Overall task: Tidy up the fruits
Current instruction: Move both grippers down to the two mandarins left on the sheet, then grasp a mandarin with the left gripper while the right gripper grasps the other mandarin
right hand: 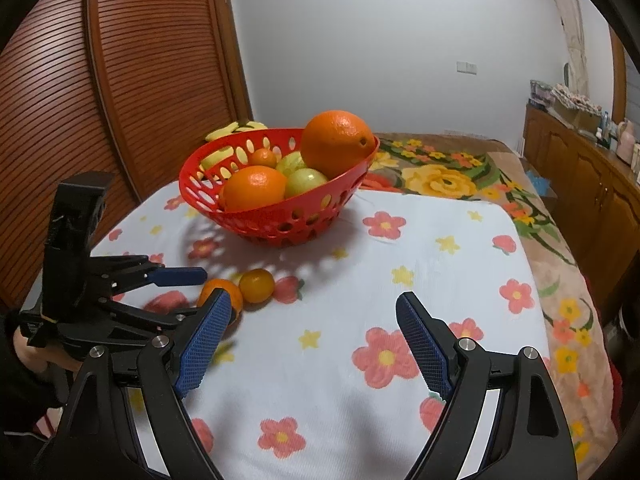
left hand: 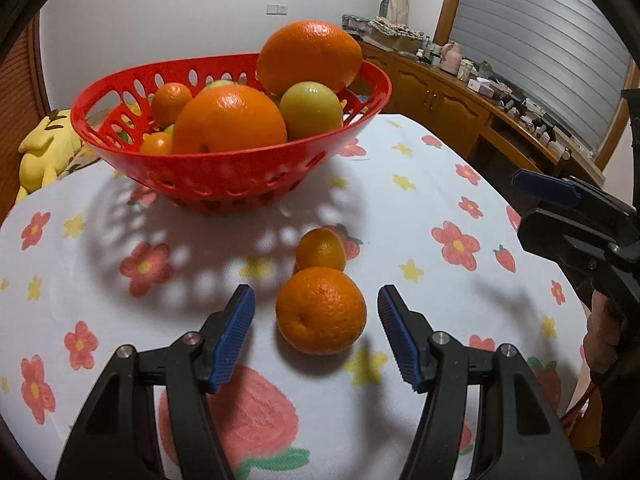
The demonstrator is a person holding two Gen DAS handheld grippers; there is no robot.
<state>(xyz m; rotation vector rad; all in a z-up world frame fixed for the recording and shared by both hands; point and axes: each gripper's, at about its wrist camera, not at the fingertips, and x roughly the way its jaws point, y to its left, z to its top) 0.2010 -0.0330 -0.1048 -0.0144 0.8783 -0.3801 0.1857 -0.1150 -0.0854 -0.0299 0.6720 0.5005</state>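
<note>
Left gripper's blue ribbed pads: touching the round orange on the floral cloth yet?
Apart. The left wrist view shows the left gripper open around the round orange, with floral cloth visible between each pad and the peel.

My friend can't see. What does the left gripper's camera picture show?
The open left gripper flanks an orange on a flowered tablecloth, a smaller orange just behind. Beyond stands a red basket heaped with fruit.

Setting: home bedroom. Evidence: bed with floral blanket (right hand: 460, 176) at 1 o'clock; slatted wooden wardrobe door (right hand: 120, 80) at 10 o'clock; yellow plush toy (left hand: 48, 148); cluttered wooden sideboard (left hand: 460, 92) under window blind (left hand: 552, 40); flower-print cloth on worktop (right hand: 420, 264).
</note>
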